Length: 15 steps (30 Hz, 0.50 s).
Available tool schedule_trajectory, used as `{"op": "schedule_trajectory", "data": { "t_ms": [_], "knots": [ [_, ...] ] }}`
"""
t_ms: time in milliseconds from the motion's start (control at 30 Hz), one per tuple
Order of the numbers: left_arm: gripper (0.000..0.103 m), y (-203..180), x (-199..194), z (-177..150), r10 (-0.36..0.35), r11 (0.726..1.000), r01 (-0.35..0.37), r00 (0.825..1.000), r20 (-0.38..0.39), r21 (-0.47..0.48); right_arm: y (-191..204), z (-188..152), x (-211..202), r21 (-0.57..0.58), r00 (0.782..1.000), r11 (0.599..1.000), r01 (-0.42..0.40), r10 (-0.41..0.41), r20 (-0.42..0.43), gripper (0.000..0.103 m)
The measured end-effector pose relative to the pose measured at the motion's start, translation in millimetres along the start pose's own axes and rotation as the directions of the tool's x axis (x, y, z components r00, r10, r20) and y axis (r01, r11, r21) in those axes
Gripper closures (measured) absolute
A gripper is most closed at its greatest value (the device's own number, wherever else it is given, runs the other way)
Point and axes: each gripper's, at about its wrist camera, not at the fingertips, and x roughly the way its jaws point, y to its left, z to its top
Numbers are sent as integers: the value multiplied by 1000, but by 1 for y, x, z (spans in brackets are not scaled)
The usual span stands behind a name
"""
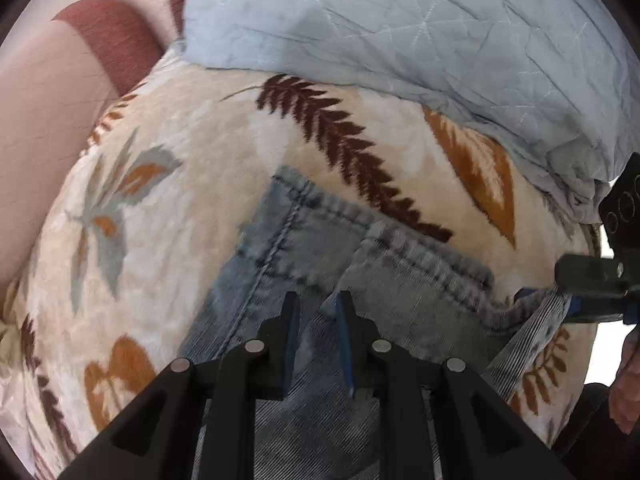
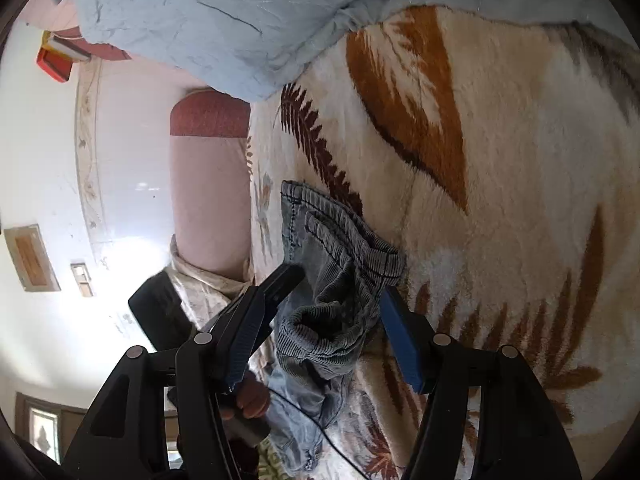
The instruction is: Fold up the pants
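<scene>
Faded blue denim pants (image 1: 320,256) lie on a cream blanket with a leaf pattern (image 1: 168,216). In the left wrist view my left gripper (image 1: 318,312) has its jaws a narrow gap apart over the denim; cloth shows between them, but I cannot tell whether they pinch it. My right gripper shows at the right edge (image 1: 576,300), at the hem of a leg. In the right wrist view my right gripper (image 2: 340,292) is open, its fingers either side of a bunched denim fold (image 2: 340,280).
A light blue quilt (image 1: 400,20) is heaped at the far side of the bed. A pink and red headboard or bolster (image 2: 208,184) stands beside the mattress. The left hand on its gripper handle (image 2: 252,400) is below the denim.
</scene>
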Motion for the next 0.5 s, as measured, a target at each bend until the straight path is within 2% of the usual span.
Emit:
{"op": "schedule_trajectory", "data": {
  "t_ms": [100, 200, 233, 333, 367, 500],
  "knots": [
    [82, -12, 0, 3, -33, 998, 32, 999, 12, 50, 1, 1, -1, -2, 1000, 1000, 0, 0, -2, 43],
    [82, -21, 6, 5, 0, 995, 0, 1000, -6, 100, -1, 2, -6, 4, 1000, 1000, -6, 6, 12, 43],
    [78, -21, 6, 6, -1, 995, 2, 1000, -9, 99, -1, 3, -6, 8, 1000, 1000, -6, 6, 17, 43],
    [50, -20, 5, 6, -41, 996, 43, 999, -20, 73, -1, 2, -6, 1, 1000, 1000, -3, 3, 6, 43],
    [45, -23, 5, 6, -27, 996, 28, 999, -17, 85, -1, 2, -4, -1, 1000, 1000, -8, 8, -3, 43],
    [45, -30, 9, 3, 2, 993, 0, 1000, -11, 120, 3, 0, -3, -9, 1000, 1000, -13, 13, -9, 43]
  ]
}}
